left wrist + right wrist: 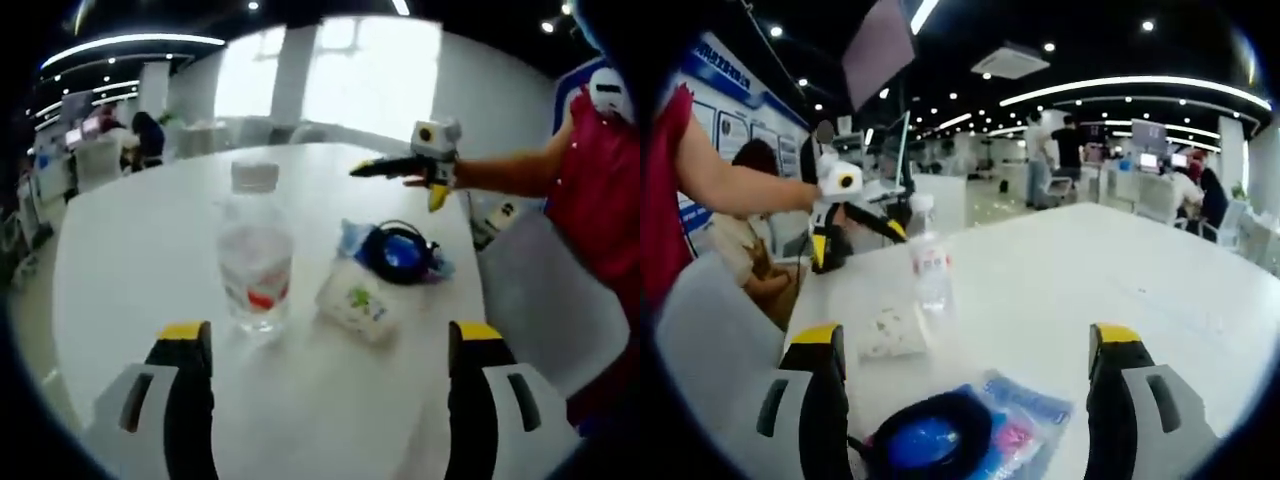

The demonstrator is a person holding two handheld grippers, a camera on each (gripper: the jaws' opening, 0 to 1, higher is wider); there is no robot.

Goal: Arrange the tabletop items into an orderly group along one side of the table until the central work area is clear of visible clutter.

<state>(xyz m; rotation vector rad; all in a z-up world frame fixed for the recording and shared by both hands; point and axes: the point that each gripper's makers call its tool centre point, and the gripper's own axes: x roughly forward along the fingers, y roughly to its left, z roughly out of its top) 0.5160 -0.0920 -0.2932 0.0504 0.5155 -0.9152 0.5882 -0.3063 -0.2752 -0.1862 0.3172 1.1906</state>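
Fingers of left gripper [330, 345] and right gripper [962, 350] are held apart, nothing gripped. Water bottle [255, 250], tissue pack [352, 298] and blue pouch [398, 252] are seen clustered mid-worktop [130, 250], not yet moved aside; bottle is judged nearest for pickup.

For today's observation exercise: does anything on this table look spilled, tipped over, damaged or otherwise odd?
Nothing stands out. The water bottle stands upright with its cap on, the small white packet lies flat beside it, and the blue round item rests on a plastic pouch. No spill shows on the white table. Both grippers are open, holding nothing.
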